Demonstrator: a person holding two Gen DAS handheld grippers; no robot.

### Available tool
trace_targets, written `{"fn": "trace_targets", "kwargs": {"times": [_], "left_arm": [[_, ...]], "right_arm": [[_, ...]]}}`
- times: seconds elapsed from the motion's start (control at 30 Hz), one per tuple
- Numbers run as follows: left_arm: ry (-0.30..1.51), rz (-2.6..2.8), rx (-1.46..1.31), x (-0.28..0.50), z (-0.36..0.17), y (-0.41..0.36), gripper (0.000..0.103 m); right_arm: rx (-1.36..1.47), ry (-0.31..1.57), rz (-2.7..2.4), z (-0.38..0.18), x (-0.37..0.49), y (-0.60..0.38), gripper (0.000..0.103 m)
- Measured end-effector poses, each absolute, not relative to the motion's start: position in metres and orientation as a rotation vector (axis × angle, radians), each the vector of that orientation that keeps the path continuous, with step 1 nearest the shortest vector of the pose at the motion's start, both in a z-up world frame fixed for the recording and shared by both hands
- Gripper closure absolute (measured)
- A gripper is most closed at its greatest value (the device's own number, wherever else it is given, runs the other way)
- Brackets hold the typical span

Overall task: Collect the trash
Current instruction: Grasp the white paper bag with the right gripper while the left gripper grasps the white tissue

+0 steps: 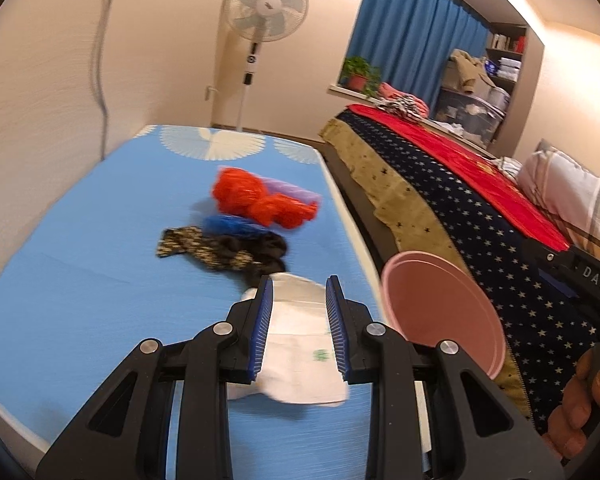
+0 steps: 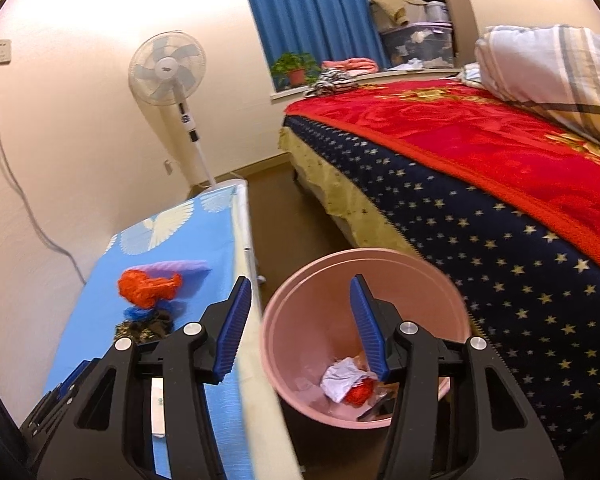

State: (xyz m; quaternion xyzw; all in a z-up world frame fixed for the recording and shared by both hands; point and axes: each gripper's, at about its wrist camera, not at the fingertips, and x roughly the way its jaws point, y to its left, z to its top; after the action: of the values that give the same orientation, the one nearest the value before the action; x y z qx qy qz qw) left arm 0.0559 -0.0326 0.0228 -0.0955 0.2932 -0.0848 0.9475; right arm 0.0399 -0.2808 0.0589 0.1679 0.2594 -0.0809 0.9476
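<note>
Left wrist view. The left tongs [image 1: 299,286] stand partly open over the bench [image 1: 80,280], which wears a blue cover; a white paper wrapper [image 1: 296,360] lies flat on the cover between and beneath the two pads, which do not visibly press on it (the frame shows no lift). Beyond the wrapper, farther along the bench, lie a dark patterned scrap [image 1: 220,250], a blue scrap [image 1: 230,225], an orange crumpled bag [image 1: 260,200] and a lilac piece [image 1: 292,191], close together. Off the bench's right edge stands the pink bin [image 1: 440,312], with the bed [image 1: 480,208] beyond it. A hand [image 1: 580,412] shows at the lower right.

Right wrist view. The right tongs [image 2: 300,294] are open and empty, straddling the bench's edge and the bin [image 2: 364,264]. The bin sits on the floor between bench [image 2: 100,300] and bed [image 2: 500,220]; inside lie crumpled white paper [image 2: 340,378] and a red scrap [image 2: 358,394]. The orange bag [image 2: 146,286] lies on the bench.
</note>
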Motion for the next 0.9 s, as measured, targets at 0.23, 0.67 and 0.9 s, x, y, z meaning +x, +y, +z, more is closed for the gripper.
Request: {"fn": "trace_targets", "kwargs": {"times": [0.23, 0.67, 0.9], "left_arm": [[0.595, -0.059, -0.254, 0.046, 0.025, 0.014, 0.075], [0.594, 0.013, -0.267, 0.035, 0.026, 0.044, 0.075], [0.605, 0.010, -0.271, 0.039, 0.020, 0.043, 0.075]], "right_arm": [[0.368, 0.576, -0.014, 0.046, 0.052, -0.254, 0.055], [0.461, 0.834, 0.264, -0.022, 0.085, -0.185, 0.055], [0.479, 0.901, 0.349, -0.034, 0.090, -0.168, 0.091]]}}
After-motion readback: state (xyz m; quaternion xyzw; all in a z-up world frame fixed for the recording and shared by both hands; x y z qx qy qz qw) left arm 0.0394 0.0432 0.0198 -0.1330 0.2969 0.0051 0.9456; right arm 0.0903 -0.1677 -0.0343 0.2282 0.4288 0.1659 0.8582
